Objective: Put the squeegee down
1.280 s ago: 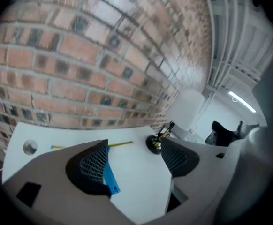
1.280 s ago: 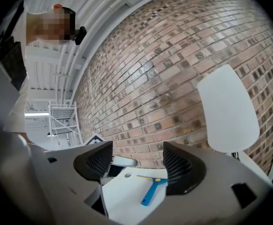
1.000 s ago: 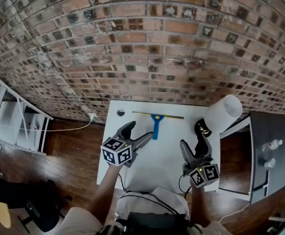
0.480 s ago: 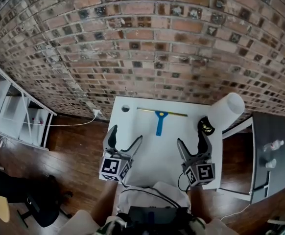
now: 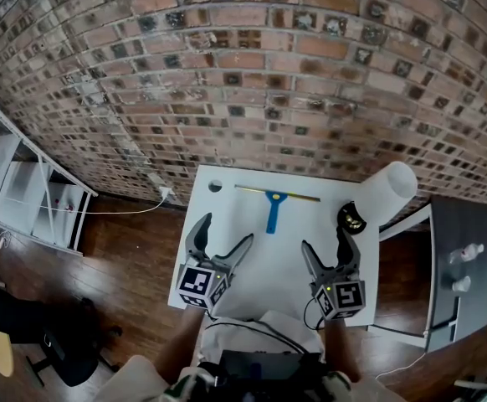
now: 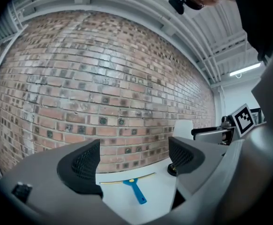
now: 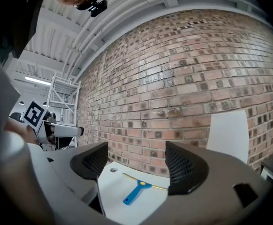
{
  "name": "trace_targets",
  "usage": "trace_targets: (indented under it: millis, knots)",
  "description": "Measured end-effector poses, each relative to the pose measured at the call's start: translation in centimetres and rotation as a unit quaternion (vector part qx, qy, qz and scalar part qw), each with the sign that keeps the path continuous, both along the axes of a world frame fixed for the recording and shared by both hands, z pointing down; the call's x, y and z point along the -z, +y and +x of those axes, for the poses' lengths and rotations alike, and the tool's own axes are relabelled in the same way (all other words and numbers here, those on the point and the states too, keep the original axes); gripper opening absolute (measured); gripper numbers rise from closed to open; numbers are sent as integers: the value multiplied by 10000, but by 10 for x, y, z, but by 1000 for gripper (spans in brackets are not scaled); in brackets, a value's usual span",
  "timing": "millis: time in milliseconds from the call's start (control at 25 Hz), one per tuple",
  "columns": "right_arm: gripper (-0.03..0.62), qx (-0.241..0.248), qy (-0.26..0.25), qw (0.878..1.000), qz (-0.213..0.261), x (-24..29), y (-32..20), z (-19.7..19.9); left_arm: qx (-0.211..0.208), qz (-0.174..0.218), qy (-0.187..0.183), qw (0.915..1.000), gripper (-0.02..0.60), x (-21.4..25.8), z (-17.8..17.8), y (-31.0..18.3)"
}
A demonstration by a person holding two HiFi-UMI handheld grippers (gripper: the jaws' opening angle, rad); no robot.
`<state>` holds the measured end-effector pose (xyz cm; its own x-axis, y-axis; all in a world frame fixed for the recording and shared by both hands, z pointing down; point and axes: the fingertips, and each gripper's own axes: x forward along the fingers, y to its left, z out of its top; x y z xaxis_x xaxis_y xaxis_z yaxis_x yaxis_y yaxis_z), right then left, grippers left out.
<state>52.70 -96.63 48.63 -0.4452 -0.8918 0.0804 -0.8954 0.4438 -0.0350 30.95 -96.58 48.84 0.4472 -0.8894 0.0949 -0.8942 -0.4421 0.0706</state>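
The squeegee (image 5: 274,207), blue-handled with a thin yellow blade, lies flat on the white table (image 5: 264,262) near the far edge by the brick wall. It also lies in plain sight in the left gripper view (image 6: 133,190) and the right gripper view (image 7: 137,191). My left gripper (image 5: 222,236) hovers over the table's near left part, jaws open and empty; they have just been opening. My right gripper (image 5: 325,243) is over the near right part, open and empty. Both stand well short of the squeegee.
A white cylinder (image 5: 383,189) leans at the table's far right corner, with a small black round object (image 5: 351,218) beside it. A hole (image 5: 215,186) sits in the table's far left corner. A dark desk (image 5: 469,258) is to the right, white shelving (image 5: 26,199) to the left.
My left gripper has drawn back from the squeegee toward the near left edge, and its jaws have spread wider. The right gripper shifted slightly nearer. The squeegee lies still.
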Motion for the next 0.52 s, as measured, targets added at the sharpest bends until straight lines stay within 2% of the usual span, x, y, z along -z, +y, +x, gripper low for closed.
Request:
trace_targets:
  millis: [240, 520]
  knots:
    - [407, 85, 16, 9999, 81, 3, -3, -4, -146, -16, -80, 9999, 451, 4, 7, 0]
    - [407, 100, -30, 9999, -33, -1, -1, -4, -50, -77, -45, 9999, 451, -5, 2, -2]
